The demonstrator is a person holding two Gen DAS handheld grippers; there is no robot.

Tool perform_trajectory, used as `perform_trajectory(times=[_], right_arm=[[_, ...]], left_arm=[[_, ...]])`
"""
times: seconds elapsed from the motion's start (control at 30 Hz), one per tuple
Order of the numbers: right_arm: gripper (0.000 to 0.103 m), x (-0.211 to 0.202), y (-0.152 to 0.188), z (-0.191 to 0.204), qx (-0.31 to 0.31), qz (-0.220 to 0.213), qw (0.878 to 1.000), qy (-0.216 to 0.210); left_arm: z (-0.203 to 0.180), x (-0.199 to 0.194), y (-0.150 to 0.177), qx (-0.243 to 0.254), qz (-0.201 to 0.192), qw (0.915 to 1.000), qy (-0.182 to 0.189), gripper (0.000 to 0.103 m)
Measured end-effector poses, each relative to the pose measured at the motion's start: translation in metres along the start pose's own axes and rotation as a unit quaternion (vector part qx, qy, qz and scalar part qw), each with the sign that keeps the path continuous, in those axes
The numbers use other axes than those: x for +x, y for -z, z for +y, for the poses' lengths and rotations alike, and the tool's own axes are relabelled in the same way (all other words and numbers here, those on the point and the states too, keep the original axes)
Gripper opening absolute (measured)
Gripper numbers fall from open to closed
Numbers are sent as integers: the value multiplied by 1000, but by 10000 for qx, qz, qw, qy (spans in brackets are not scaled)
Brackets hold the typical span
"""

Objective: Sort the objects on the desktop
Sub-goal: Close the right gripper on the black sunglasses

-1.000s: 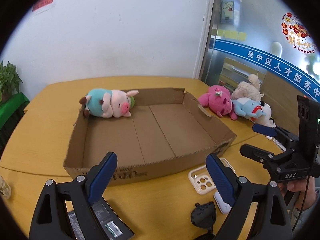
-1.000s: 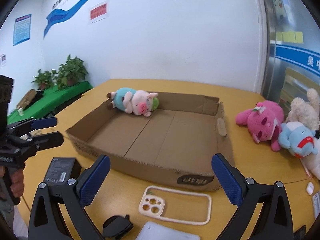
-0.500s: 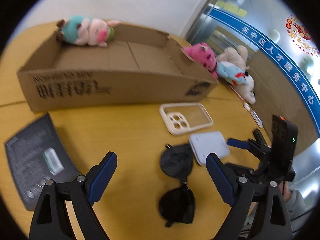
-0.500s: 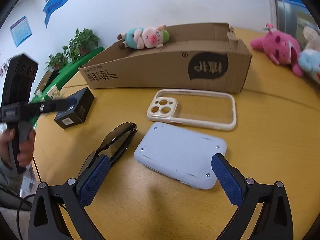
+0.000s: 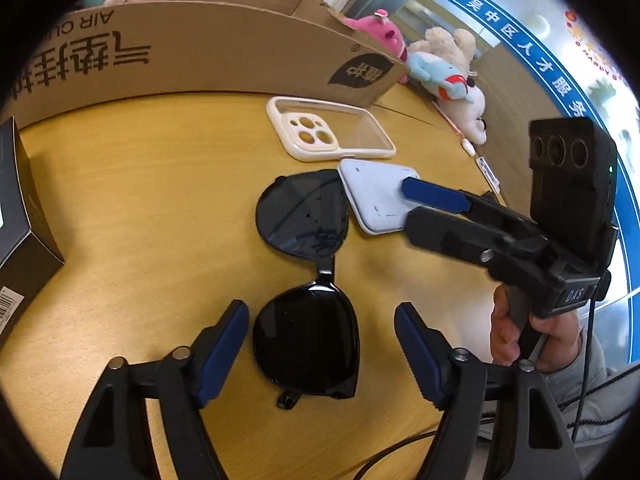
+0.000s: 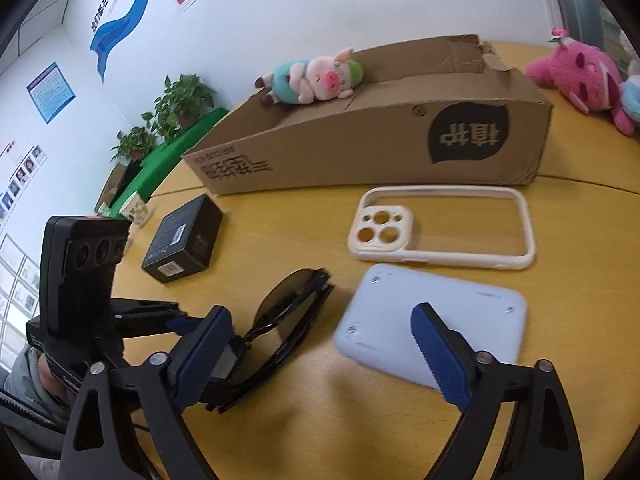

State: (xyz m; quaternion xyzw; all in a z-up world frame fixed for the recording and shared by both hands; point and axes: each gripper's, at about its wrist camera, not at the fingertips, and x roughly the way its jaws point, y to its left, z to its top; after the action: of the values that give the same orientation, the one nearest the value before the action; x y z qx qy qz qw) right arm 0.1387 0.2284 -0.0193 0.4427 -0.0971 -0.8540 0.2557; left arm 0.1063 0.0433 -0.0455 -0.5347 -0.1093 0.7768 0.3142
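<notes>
Left wrist view: left gripper [image 5: 322, 352] wide open, holding nothing, straddles near lens of folded sunglasses [image 5: 306, 276] at lower centre; long axis runs straight away; right gripper [image 6: 320, 356] open over power bank [image 6: 432, 320]

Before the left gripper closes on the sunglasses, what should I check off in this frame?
1. Left gripper open, jaws either side of the near lens of the sunglasses: ok.
2. Lens centred between them: ok.
3. Sunglasses lying folded on the table: ok.
4. Right gripper clear of the sunglasses: not ok, its left jaw is beside the frame.
5. Power bank apart from the far lens: not ok, its corner appears to overlap it.
6. Box has room: ok, only a pig inside.
</notes>
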Motion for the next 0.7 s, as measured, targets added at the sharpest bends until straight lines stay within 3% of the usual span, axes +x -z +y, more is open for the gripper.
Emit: perform_trajectory(times=[0.1,0.23,0.3,0.6,0.7], right_arm=[[79,8,4,15,-71,144,9996,-211],[71,19,9,28,-106,265,9986,-454],[58,27,12,33,-131,403,9980,-466],[25,39,14,30,-15,661,9974,-284],[23,39,14,27,98,667,9972,-336]], left_arm=[[1,1,4,24,29,10000,18,53],[1,0,7,6,5,10000,65,52],[-1,0,9,43,12,10000,41,52],[-3,-2,8,99,-31,9999,-41,52],[-5,-3,8,167,-37,9998,-110,51]])
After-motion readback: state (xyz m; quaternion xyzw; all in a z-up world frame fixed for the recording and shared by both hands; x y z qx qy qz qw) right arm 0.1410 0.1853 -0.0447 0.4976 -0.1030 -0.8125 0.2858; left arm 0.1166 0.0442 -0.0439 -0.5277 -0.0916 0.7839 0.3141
